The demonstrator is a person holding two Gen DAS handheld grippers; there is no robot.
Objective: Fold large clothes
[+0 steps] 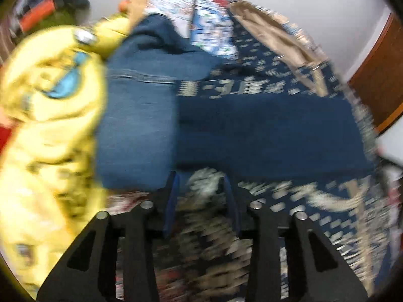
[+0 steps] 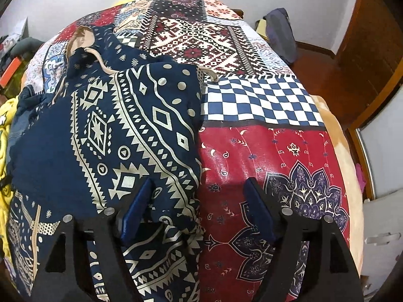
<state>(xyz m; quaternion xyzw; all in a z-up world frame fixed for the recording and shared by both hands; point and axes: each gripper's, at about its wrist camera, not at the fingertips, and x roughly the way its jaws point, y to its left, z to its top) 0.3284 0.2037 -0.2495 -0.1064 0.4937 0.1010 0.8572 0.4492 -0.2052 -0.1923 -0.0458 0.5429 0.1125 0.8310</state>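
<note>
A large navy garment with a white geometric print [image 2: 126, 130] lies partly folded on the left half of the bed, a beige drawstring at its far end. My right gripper [image 2: 197, 188] is open and empty just above the garment's right edge; its left finger [image 2: 137, 209] is over the cloth, its right over the bedspread. The left wrist view is motion-blurred. There my left gripper [image 1: 201, 183] is open and empty over the same printed garment [image 1: 277, 201], just short of a folded blue denim piece [image 1: 141, 130].
The bed carries a patchwork bedspread [image 2: 264, 151] in red, checks and white patterns. A yellow printed garment [image 1: 47, 125] lies heaped at the left. A grey bag [image 2: 279, 32] sits on the brown floor beyond the bed, near a wooden door.
</note>
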